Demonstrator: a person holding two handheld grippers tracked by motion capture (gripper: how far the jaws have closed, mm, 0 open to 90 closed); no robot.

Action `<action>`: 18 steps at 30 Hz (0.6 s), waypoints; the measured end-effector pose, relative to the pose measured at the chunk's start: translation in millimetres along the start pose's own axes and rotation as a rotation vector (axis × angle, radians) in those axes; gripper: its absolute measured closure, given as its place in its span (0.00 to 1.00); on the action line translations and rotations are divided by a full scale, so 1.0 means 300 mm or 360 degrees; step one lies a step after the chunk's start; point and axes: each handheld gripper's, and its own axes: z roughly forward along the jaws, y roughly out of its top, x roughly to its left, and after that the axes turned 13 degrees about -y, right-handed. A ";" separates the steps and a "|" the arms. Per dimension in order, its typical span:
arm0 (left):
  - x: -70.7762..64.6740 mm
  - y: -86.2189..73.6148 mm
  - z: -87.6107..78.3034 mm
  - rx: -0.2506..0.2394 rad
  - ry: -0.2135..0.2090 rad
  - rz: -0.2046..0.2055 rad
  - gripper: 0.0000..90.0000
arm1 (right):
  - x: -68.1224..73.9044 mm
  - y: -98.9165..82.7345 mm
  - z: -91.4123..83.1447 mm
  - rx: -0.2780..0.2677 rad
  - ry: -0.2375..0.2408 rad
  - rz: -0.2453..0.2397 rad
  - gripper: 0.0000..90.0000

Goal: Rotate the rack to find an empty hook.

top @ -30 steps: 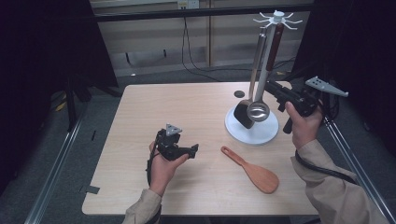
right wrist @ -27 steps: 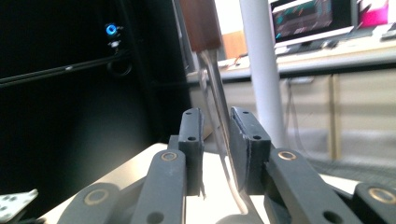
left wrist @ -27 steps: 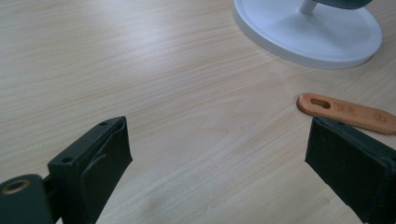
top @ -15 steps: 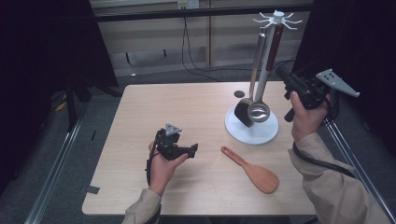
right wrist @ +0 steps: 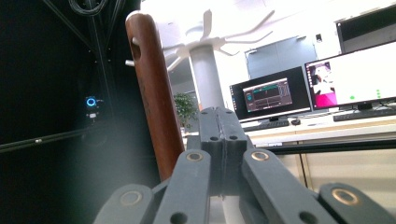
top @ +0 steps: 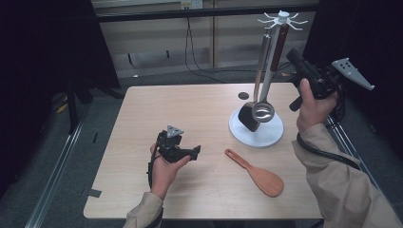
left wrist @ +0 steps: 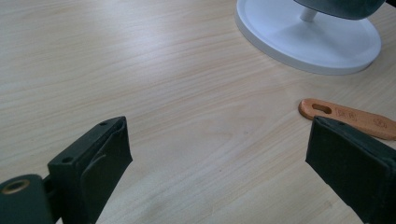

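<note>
A white utensil rack stands at the table's right. A steel ladle and a black spatula with a brown wooden handle hang from its top hooks. My right gripper is raised to the right of the handles, near the hooks. In the right gripper view its jaws are pressed together with nothing between them. A wooden rice paddle lies flat near the front. My left gripper rests low over the table, open, with bare wood between its jaws and the paddle's handle by the right jaw.
The rack's round white base sits just beyond the paddle. A small dark disc lies on the table behind the rack. Metal rails run along both sides of the table, and a dark frame stands behind it.
My right gripper has risen from ladle-bowl height up alongside the hanging handles and drawn slightly right. The left gripper and the paddle have stayed put.
</note>
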 end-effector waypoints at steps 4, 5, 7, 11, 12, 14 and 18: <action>0.000 0.000 0.000 0.0011 -0.0002 0.0010 0.07 | 0.001 0.018 0.009 -0.0022 -0.0003 -0.0004 1.00; 0.000 0.001 0.000 0.0011 -0.0004 0.0011 0.07 | 0.002 0.022 0.010 -0.0029 -0.0001 -0.0007 1.00; 0.001 0.000 0.000 0.0012 0.0000 0.0010 0.07 | 0.002 0.027 0.013 -0.0055 0.0004 0.0000 1.00; 0.002 -0.001 0.001 0.0014 0.0000 0.0012 0.07 | 0.004 0.038 0.024 -0.0080 0.0002 0.0004 1.00; 0.003 0.000 0.000 0.0014 -0.0001 0.0013 0.07 | 0.004 0.041 0.027 -0.0086 0.0005 0.0016 1.00; 0.002 0.000 0.001 0.0003 -0.0003 0.0003 0.07 | 0.007 0.047 0.032 -0.0078 -0.0002 -0.0001 1.00; 0.005 -0.001 0.001 0.0005 -0.0004 0.0000 0.07 | 0.012 0.055 0.041 -0.0086 0.0002 0.0000 1.00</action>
